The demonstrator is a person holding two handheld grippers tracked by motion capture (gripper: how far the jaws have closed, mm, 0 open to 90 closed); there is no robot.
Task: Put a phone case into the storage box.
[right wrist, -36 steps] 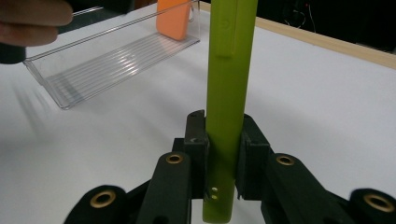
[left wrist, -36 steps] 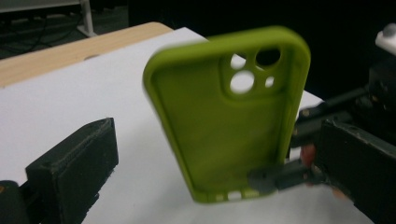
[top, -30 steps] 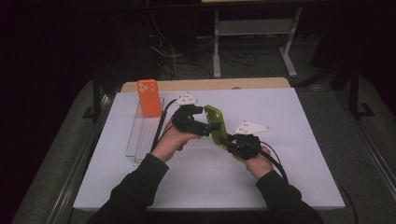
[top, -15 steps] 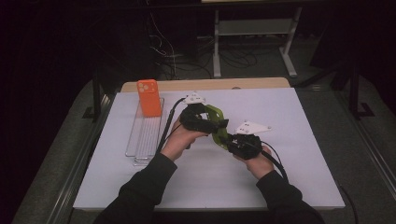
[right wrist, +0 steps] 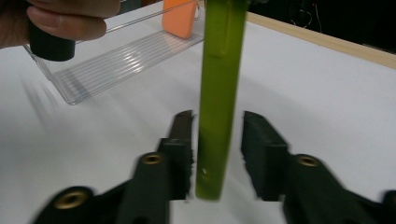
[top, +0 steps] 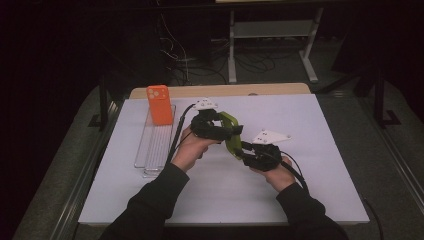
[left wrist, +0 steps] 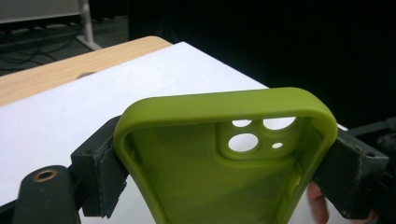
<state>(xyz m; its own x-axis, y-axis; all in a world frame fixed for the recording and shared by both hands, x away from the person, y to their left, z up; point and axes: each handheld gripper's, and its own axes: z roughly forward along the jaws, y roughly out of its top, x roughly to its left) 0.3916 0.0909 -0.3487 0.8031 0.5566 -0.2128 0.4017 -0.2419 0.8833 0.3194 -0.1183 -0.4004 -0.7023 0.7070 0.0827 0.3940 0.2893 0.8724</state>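
Above the middle of the white tabletop [top: 310, 150], a green phone case [top: 231, 134] hangs between the two hands. The left gripper [left wrist: 224, 158] clamps it across its width, both pads pressed against its side walls near the camera cutouts, and its jaws have just been closing a little. The right gripper [right wrist: 217, 149] has just been opening; the case's lower edge stands between its spread jaws, one pad close beside it, the other clear. An orange phone case [top: 159, 104] leans in the clear tray [top: 150, 150] at the left.
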